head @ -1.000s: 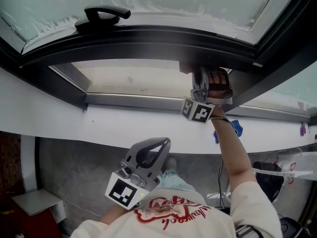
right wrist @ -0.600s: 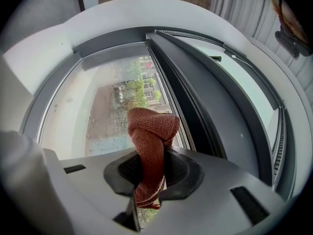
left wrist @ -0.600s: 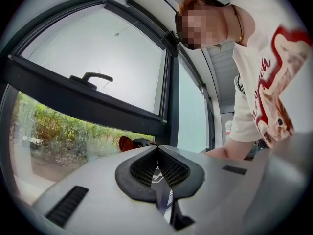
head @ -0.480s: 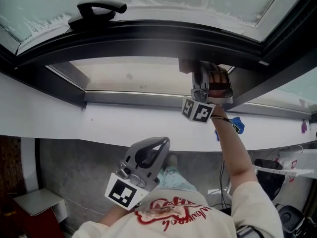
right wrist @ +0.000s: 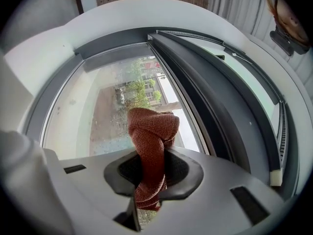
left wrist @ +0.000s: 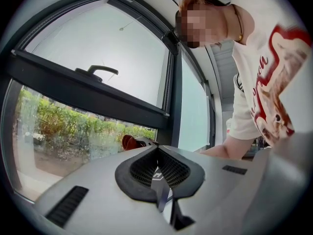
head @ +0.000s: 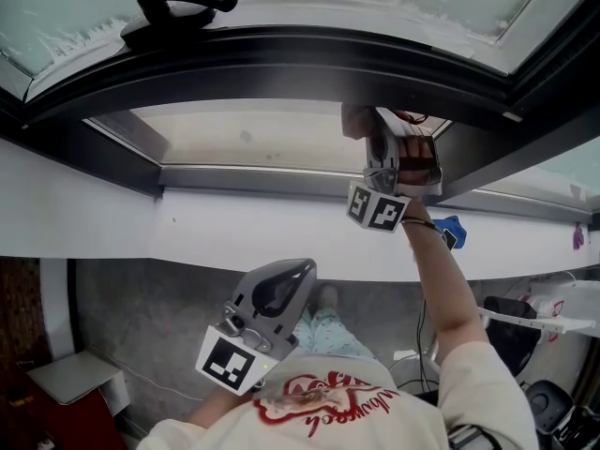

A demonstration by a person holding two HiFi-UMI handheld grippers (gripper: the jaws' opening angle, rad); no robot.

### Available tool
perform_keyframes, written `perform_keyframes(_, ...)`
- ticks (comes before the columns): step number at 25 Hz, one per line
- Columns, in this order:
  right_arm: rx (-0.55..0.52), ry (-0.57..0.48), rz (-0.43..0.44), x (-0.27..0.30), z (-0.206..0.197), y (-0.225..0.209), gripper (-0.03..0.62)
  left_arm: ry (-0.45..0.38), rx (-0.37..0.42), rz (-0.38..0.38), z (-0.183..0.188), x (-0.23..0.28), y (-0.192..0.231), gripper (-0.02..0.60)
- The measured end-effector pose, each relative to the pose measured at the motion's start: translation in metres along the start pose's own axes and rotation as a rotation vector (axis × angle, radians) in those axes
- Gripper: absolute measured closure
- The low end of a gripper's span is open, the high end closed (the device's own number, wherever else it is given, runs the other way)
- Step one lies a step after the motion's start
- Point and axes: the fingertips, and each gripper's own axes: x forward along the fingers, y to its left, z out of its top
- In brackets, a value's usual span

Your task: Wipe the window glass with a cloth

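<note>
The right claw (right wrist: 149, 173) is clamped on a bunched rust-red woven cloth (right wrist: 151, 131), which it holds against the clear lower window glass (right wrist: 98, 106), just beside the dark metal window frame (right wrist: 205, 82). The left claw (left wrist: 159, 173) has its jaws together with nothing between them and hangs low, well apart from the glass.

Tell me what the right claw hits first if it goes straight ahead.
The cloth held in the right claw leads and would likely meet the glass first; depth is unclear.
</note>
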Motion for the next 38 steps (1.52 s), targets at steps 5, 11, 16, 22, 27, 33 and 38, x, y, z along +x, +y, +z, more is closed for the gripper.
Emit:
perform_keyframes(5,0.008,-0.003,0.009,-0.001,-0.001,0.009,0.514,0.007,-0.005,0.008,-0.003,-0.001,0.004,0.56)
perform_keyframes(11,0.025,-0.011,0.025,-0.002,-0.003,0.024,0.514,0.011,-0.011,0.014,-0.008,0.002,0.009,0.56)
perform_keyframes(16,0.029,-0.015,0.044,-0.003,-0.007,0.038,0.514,0.013,-0.019,0.023,-0.014,0.003,0.014,0.56)
perform_keyframes(22,0.047,-0.015,0.045,-0.004,-0.01,0.05,0.514,0.018,-0.03,0.039,-0.021,0.002,0.018,0.56)
perform_keyframes(27,0.05,-0.006,0.054,-0.004,-0.012,0.062,0.514,0.027,-0.039,0.044,-0.027,-0.001,0.021,0.56)
perform_keyframes(33,0.055,-0.002,0.074,-0.006,-0.016,0.078,0.514,0.036,-0.05,0.048,-0.034,-0.001,0.023,0.56)
perform_keyframes(38,0.073,0.005,0.101,-0.002,-0.015,0.094,0.514,0.038,-0.071,0.055,-0.035,0.0,0.033,0.56)
